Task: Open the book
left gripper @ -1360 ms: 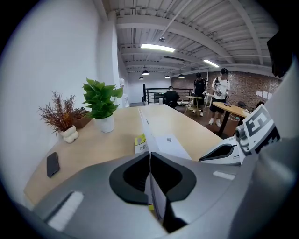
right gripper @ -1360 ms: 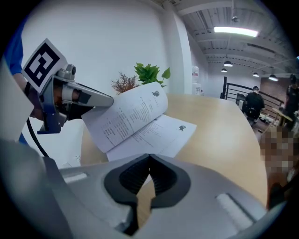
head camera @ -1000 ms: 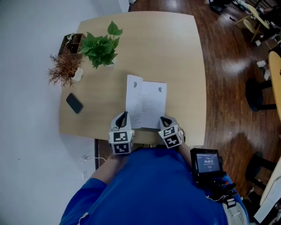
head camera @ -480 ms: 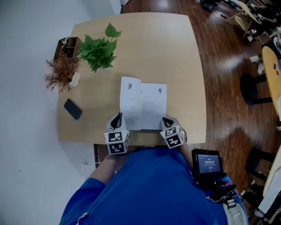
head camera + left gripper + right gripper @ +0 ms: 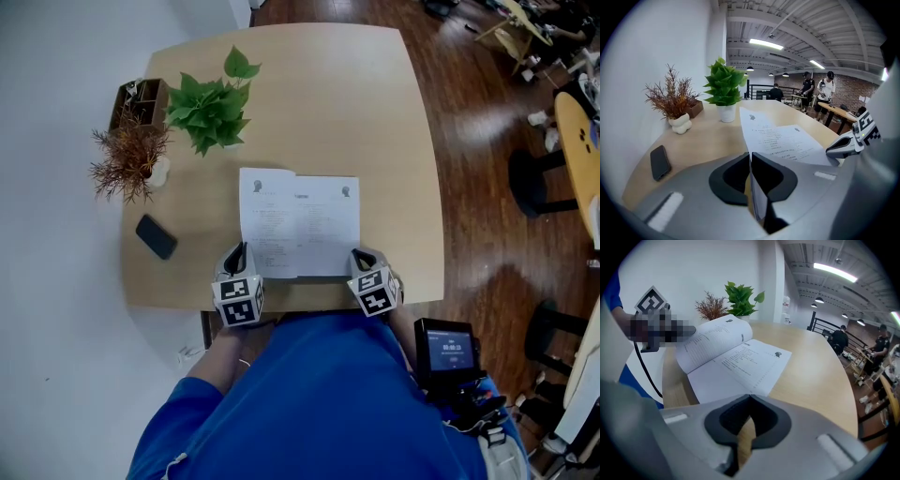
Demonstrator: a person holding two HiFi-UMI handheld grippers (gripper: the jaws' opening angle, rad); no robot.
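Thin white printed book (image 5: 300, 225) lies open on the smooth wooden bench (image 5: 375, 112). The left claw (image 5: 241, 249) pinches the book's left page; the right claw (image 5: 359, 254) is pressed together.

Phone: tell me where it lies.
In the head view the phone lies at the left edge of the table, below the dried plant, left of the book.

One book (image 5: 300, 225), two plants (image 5: 211, 108) (image 5: 131, 155), one phone (image 5: 157, 236), two hand-held grippers (image 5: 241, 249) (image 5: 360, 254)

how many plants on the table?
2. A green leafy plant stands beyond the far left corner of the book; a dried reddish plant stands left of it, by the left edge of the table. None seems hidden.
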